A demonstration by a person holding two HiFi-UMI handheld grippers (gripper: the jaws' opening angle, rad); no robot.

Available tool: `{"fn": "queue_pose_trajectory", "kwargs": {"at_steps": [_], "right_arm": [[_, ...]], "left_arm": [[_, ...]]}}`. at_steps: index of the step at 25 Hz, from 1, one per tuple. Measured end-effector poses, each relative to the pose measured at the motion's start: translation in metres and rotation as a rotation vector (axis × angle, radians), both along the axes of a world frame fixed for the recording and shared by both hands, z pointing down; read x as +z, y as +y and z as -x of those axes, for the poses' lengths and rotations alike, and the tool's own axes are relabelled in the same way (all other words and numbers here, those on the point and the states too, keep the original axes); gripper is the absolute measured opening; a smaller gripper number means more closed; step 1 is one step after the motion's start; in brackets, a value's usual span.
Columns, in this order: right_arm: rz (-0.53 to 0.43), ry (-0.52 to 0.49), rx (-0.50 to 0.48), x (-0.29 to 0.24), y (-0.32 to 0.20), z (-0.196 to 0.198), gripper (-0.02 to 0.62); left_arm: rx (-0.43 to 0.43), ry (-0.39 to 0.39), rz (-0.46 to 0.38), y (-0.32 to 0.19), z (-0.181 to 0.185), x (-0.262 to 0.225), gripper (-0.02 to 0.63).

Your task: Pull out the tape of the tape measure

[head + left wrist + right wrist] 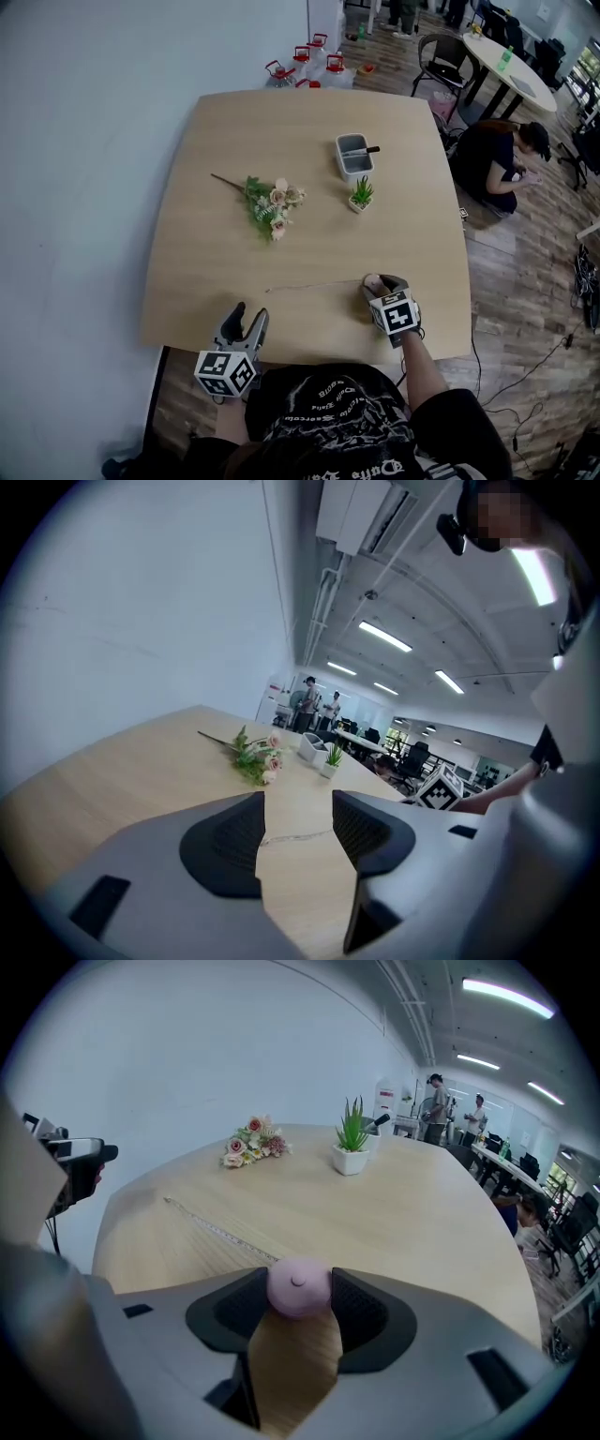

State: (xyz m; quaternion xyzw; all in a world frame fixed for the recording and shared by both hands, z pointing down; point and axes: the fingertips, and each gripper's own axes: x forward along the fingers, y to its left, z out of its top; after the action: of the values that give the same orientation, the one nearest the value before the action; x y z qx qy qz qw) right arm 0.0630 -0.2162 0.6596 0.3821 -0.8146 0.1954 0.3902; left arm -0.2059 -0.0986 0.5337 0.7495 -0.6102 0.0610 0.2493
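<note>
A small round pink tape measure [373,282] [298,1287] sits between the pads of my right gripper [382,281] [298,1305], which is shut on it near the table's front right. Its thin tape [314,286] [211,1227] lies drawn out flat on the wood, running left to a free end. My left gripper [249,315] [298,822] hovers over the table's front edge with its jaws open and nothing between them. In the left gripper view the tape [295,835] shows on the table beyond the gap, apart from the pads.
On the wooden table [216,262] lie a bunch of artificial flowers [272,204], a grey box [354,155] and a small potted plant [361,195]. Water jugs [309,61] stand behind the far edge. A person [502,159] sits on the floor at the right.
</note>
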Motion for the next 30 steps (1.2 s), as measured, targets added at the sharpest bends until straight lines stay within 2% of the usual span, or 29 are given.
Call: {"fn": "queue_pose_trajectory", "kwargs": {"at_steps": [7, 9, 14, 21, 30], "right_arm": [[0.014, -0.04, 0.011, -0.001, 0.0, 0.003, 0.232], [0.024, -0.062, 0.012, -0.004, 0.001, 0.006, 0.263], [-0.031, -0.127, 0.028, -0.025, 0.001, 0.005, 0.276], [-0.193, -0.192, 0.129, -0.088, 0.006, -0.018, 0.276], [-0.43, -0.214, 0.214, -0.168, 0.034, -0.049, 0.275]], "left_arm": [[-0.001, -0.017, -0.002, 0.012, -0.003, -0.001, 0.23], [-0.002, -0.016, -0.001, 0.013, -0.004, 0.0, 0.23], [0.016, -0.017, -0.016, 0.009, -0.012, -0.006, 0.23], [0.095, -0.043, -0.05, -0.002, -0.038, -0.017, 0.23], [0.211, -0.056, -0.132, -0.014, -0.073, -0.034, 0.23]]}}
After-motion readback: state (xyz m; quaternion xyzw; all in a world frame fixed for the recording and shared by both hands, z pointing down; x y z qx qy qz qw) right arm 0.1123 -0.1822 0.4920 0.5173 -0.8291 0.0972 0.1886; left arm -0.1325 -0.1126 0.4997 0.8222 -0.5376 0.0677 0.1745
